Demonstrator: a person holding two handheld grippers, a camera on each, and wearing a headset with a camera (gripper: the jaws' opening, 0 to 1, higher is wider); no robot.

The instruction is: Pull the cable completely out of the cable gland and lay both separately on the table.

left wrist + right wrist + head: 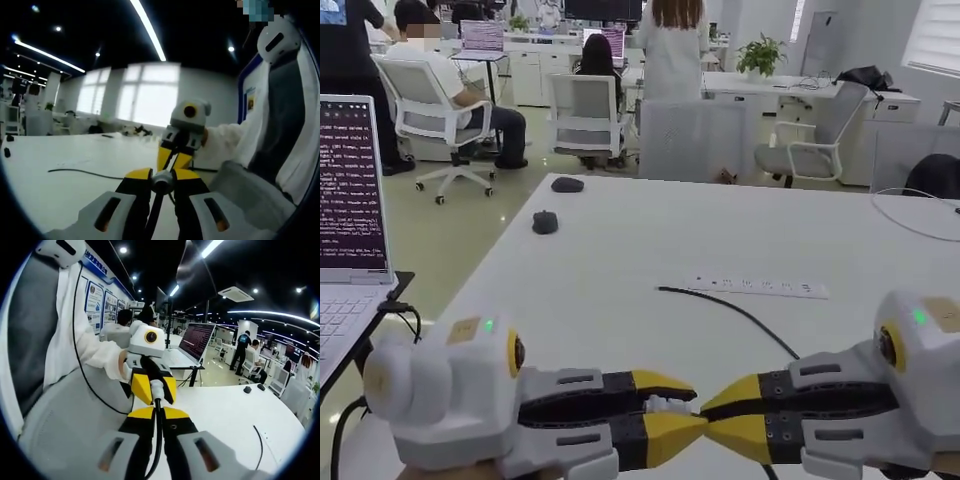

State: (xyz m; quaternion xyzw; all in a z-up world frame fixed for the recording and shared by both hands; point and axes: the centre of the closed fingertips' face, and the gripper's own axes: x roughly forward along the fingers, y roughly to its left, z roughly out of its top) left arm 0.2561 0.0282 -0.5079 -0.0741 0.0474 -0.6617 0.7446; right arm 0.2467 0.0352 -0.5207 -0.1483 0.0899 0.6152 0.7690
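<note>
Facing tip to tip above the white table point(610, 250), two grippers meet. The left gripper point(692, 405) is clamped on the one pale cable gland point(162, 181). The right gripper point(715, 420) pinches the one black cable point(740, 315), which runs into the gland and trails across the table beside one power strip point(760, 288). Two computer mice point(545, 222) lie beyond

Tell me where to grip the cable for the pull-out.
Grip the cable on the straight run just outside the cable gland, end-on, opposite the left gripper clamping the gland. The cable exits along the gland's axis, so a straight pull should work. The right gripper sits there now.
</note>
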